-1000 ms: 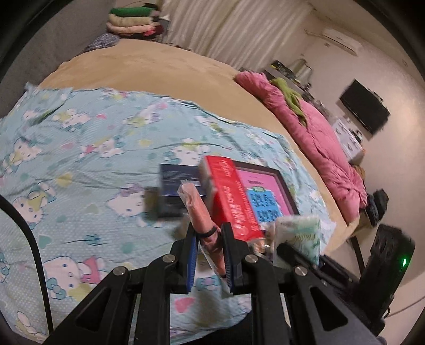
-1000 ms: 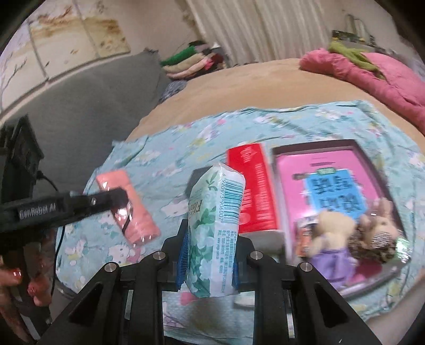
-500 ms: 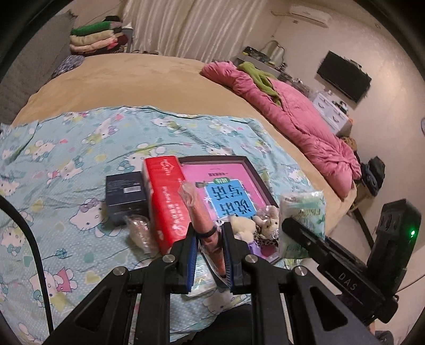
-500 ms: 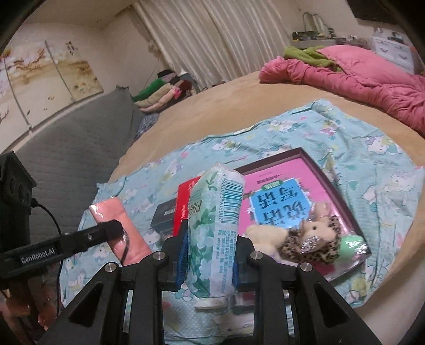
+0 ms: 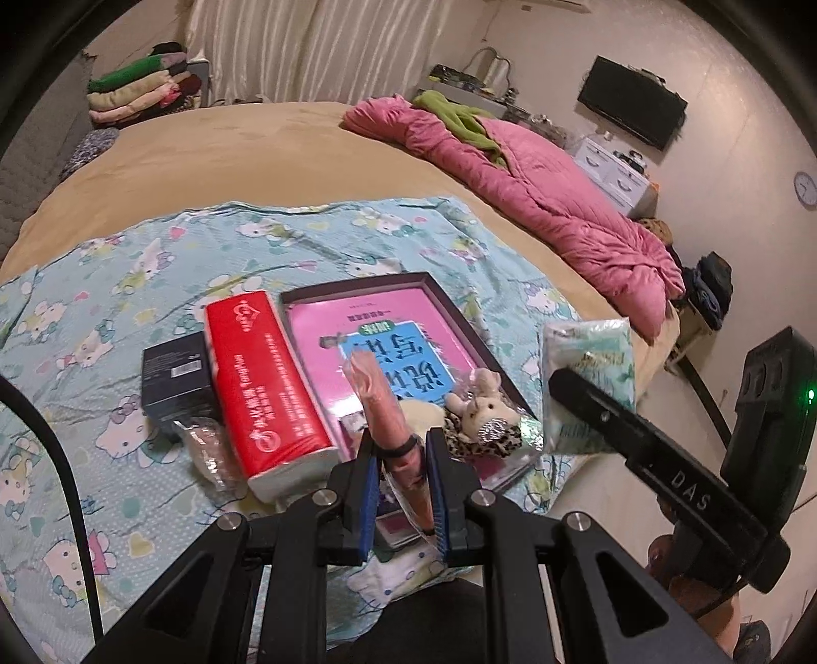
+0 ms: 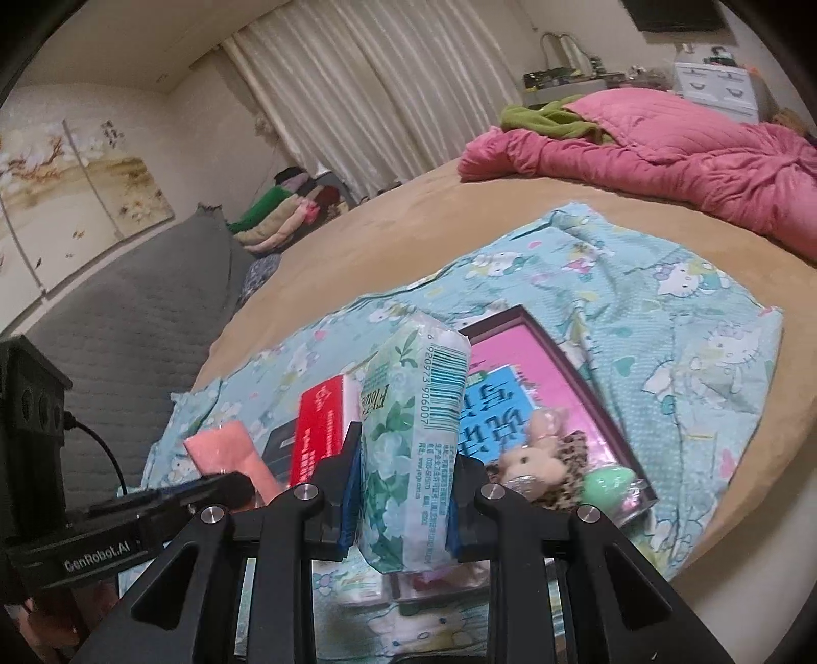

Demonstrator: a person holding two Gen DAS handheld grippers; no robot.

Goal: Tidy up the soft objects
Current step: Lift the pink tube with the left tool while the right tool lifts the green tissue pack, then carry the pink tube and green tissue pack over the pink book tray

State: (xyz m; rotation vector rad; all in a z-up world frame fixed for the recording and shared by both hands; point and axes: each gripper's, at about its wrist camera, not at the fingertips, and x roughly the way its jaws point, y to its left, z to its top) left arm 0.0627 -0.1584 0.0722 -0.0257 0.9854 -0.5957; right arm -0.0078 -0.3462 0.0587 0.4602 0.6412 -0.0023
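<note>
Salmon-pink, the slim wrapped pack (image 5: 384,408) sits pinched narrow in the left gripper (image 5: 403,490) and the green floral tissue pack (image 6: 408,449) squeezed in the right gripper (image 6: 403,503) — both have swung across from beside the red tissue brick (image 5: 265,388) to above the framed tray (image 5: 444,306) — so I judge placing comes next.

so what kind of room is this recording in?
A bedroom, most likely in a home. The work surface is a large bed with a pink quilt bunched along one side, folded clothes are stacked by the curtains, and a wall-mounted TV hangs opposite.
</note>
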